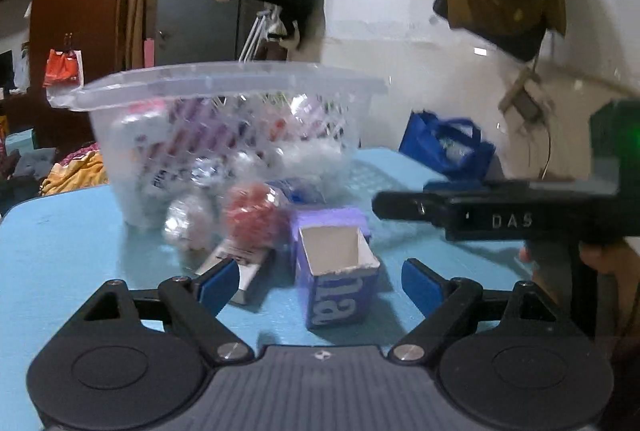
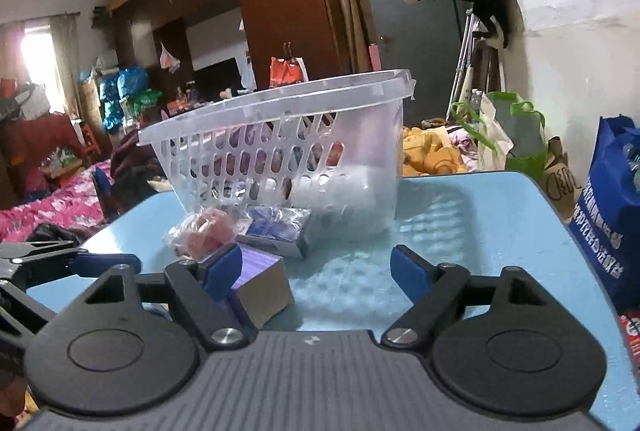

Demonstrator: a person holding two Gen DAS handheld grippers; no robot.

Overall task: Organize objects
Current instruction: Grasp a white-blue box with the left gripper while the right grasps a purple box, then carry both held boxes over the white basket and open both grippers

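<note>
Fingers (image 2: 224,267) partly hiding purple box (image 2: 260,279); clear basket (image 2: 280,151) contents blurred.

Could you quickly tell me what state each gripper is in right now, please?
Left gripper: open, holding nothing.
Right gripper: open, holding nothing.

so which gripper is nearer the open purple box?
Left. The left gripper is open with the purple box between its fingers, untouched. The right gripper is open with the box just beyond its left finger.
</note>
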